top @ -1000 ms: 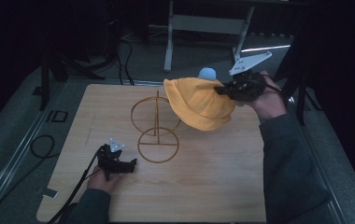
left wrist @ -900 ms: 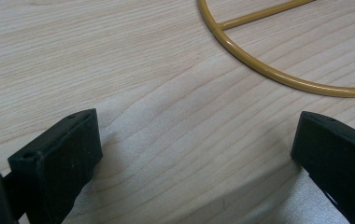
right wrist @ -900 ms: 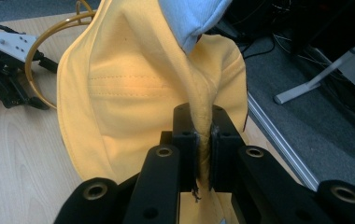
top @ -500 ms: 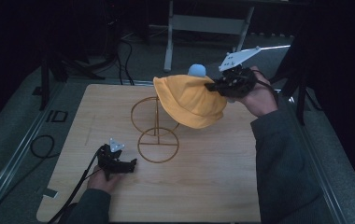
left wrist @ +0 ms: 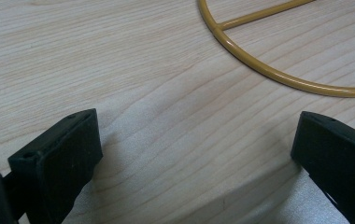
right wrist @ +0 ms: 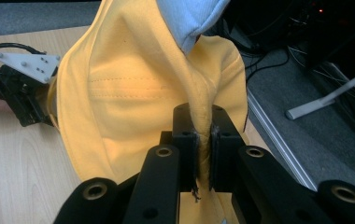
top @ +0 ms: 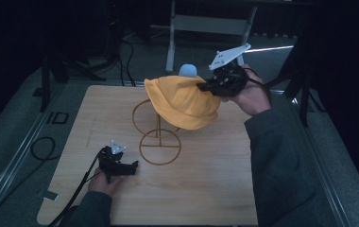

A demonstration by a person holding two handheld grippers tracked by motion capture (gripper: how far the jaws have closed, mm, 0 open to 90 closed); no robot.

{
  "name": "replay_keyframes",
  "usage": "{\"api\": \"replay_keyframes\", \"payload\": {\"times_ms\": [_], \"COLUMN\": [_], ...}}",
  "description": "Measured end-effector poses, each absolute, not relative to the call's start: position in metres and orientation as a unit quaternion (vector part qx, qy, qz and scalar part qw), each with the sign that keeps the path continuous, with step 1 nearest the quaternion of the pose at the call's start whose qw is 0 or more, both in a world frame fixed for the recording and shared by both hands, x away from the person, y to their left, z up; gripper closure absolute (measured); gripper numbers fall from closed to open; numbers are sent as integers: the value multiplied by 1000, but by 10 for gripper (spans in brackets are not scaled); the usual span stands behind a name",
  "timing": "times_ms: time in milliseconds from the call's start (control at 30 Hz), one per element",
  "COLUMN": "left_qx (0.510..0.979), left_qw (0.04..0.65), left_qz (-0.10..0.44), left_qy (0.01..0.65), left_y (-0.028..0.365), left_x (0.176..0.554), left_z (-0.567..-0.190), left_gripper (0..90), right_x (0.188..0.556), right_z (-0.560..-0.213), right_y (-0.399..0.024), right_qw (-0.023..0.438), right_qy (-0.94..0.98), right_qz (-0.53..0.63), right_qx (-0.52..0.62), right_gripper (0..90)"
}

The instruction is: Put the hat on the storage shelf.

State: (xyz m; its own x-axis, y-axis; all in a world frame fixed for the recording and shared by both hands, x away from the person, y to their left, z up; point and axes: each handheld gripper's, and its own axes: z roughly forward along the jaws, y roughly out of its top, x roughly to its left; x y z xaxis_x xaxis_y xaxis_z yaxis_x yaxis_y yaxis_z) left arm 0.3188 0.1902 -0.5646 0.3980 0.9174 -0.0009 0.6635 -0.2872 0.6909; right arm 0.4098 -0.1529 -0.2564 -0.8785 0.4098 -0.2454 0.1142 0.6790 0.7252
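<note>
A yellow cloth hat (top: 183,100) with a pale blue top (top: 187,70) hangs in the air over a gold wire stand (top: 158,134) on the wooden table (top: 215,189). My right gripper (top: 205,87) is shut on a pinched fold of the hat (right wrist: 152,88), with the cloth squeezed between its pads (right wrist: 187,149). The hat covers the top of the stand. My left gripper (top: 132,166) rests on the table at the front left, open, with bare wood between its fingers (left wrist: 59,158). Just beyond them curves the stand's base ring (left wrist: 278,74).
The table's edges drop to a dark carpeted floor with cables (top: 40,149) at the left. A grey metal frame (top: 206,23) stands behind the table. The person's right sleeve (top: 281,175) lies over the table's right side.
My right gripper has carried the hat leftward and slightly up, so it now hangs over the stand's upper ring. The left gripper has stayed put.
</note>
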Motion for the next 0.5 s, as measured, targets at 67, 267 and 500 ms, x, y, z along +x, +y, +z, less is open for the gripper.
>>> {"api": "replay_keyframes", "payload": {"times_ms": [67,267,500], "left_qx": [775,776,776], "left_qw": [312,312,312], "left_qz": [204,205,204], "left_qy": [510,509,509], "left_y": [190,190,190], "left_x": [319,319,319], "left_z": [-565,-565,-565], "left_gripper": [19,18,18], "right_x": [410,410,413], "right_z": [-256,-257,-258], "right_y": [-147,-131,-111], "right_qw": [197,191,184], "right_qy": [897,903,911], "right_qz": [371,363,350], "right_qx": [141,131,117], "right_gripper": [835,834,832]}}
